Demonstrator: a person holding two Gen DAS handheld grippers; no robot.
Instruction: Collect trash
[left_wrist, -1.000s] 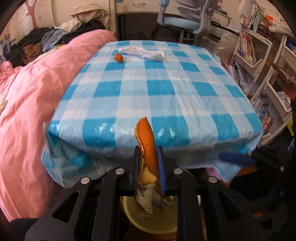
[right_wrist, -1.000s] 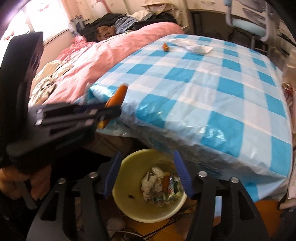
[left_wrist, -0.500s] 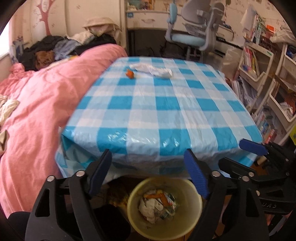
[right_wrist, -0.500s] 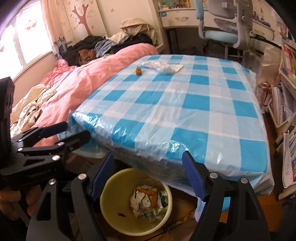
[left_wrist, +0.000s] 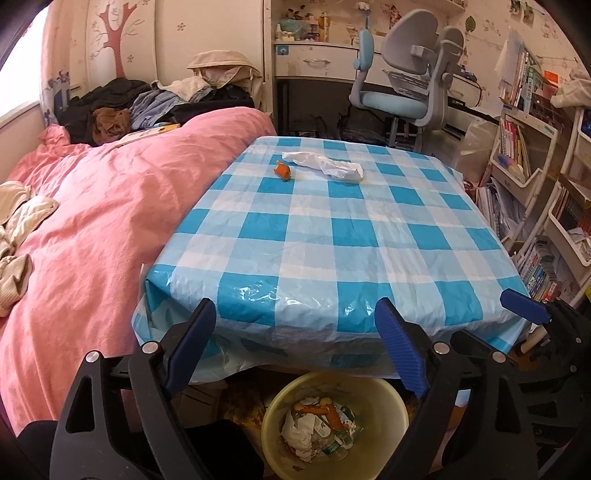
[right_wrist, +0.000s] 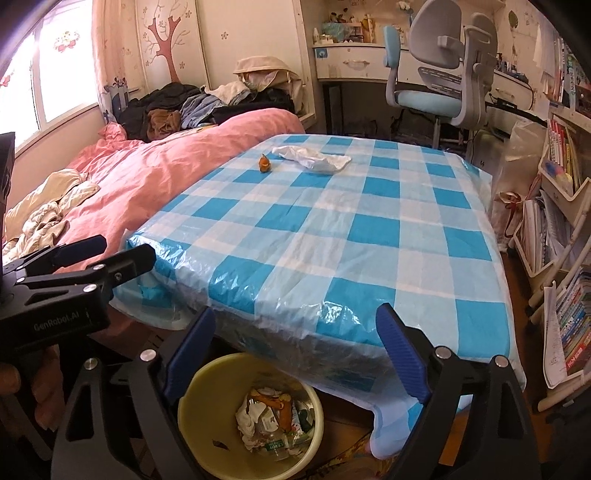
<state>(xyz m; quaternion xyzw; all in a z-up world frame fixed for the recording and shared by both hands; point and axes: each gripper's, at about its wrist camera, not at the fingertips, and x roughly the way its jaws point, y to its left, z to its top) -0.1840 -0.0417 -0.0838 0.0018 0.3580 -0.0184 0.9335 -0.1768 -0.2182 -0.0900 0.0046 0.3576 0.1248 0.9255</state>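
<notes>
Below the table's near edge stands a yellow bin (left_wrist: 388, 398) (right_wrist: 207, 376) holding paper, a bottle and orange peel. My left gripper (left_wrist: 295, 314) hovers above it, its jaws opening with nothing between them. The right gripper (right_wrist: 295, 314) hangs beside it over the same bin, its jaws also opening and empty. Far back on the blue checked tablecloth (left_wrist: 332, 236) lie a small piece of orange peel (left_wrist: 283, 171) (right_wrist: 264, 163) and a crumpled white wrapper (left_wrist: 325, 166) (right_wrist: 314, 158), well away from both grippers.
A bed with a pink duvet (left_wrist: 92, 221) presses against the table's left side. Shelves of books (left_wrist: 535, 240) stand close on the right. A grey and blue desk chair (left_wrist: 406, 85) and a desk are behind the table.
The left gripper let go of the long orange peel, which now lies in the bin. Both pairs of jaws spread wide, and both views tilted up toward the room.
</notes>
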